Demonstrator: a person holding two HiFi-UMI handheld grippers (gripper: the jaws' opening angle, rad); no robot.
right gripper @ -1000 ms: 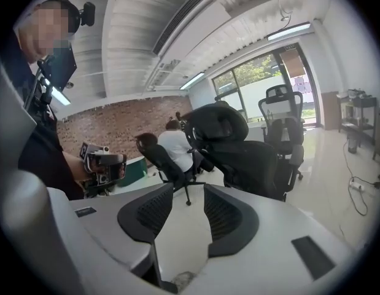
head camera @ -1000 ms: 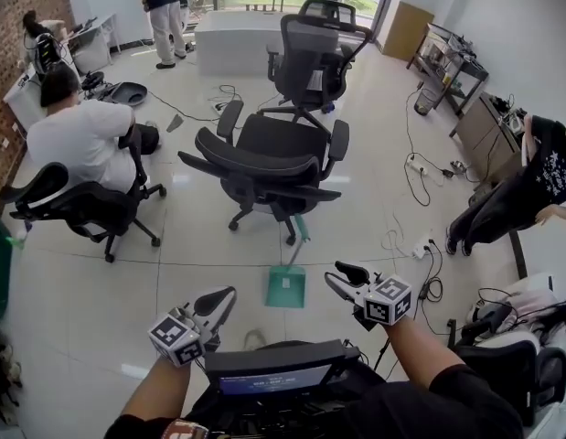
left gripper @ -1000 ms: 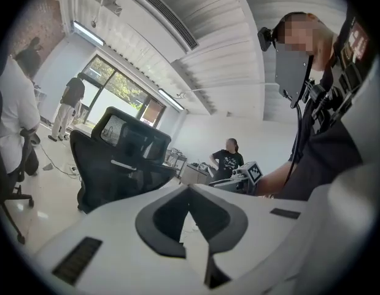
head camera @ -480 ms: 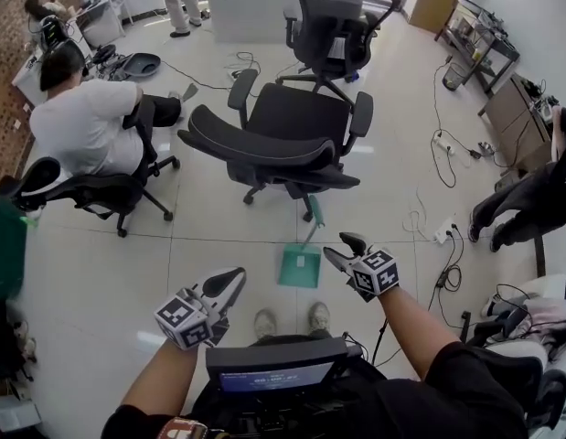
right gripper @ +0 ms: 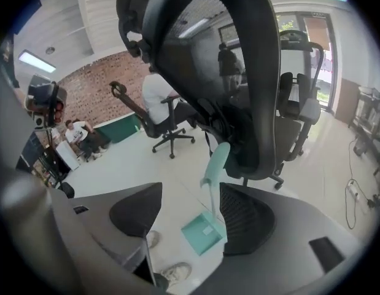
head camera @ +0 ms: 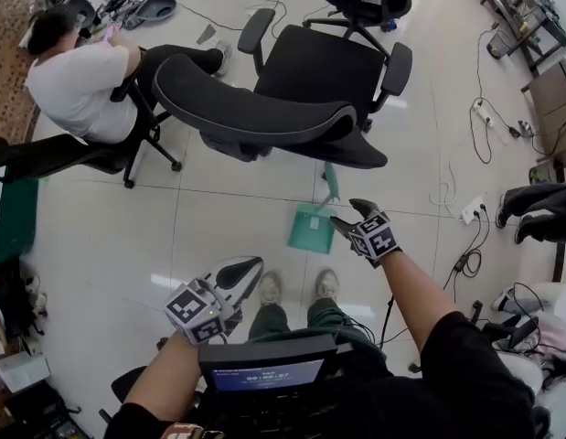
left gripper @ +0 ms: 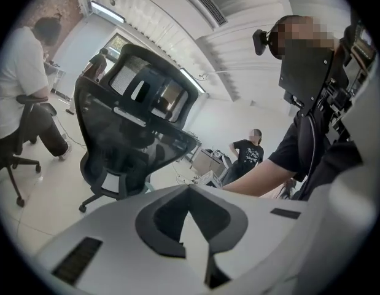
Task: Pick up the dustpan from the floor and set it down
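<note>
A teal dustpan lies on the pale tiled floor, its handle standing up against the black office chair. My right gripper hovers just right of the pan, open; its jaws have just been opening and hold nothing. In the right gripper view the pan and handle show through the gap of the right gripper, apart from the pads. My left gripper hangs lower left, over bare floor, away from the dustpan. Its jaws meet at the tip of the left gripper, shut and empty.
A large black office chair stands directly behind the dustpan. A person sits in another chair at the upper left. My shoes are just below the pan. Cables and a power strip lie to the right.
Both grippers have dropped toward the floor. The right one has closed in on the dustpan and its jaws have spread wider. The view has tilted further down.
</note>
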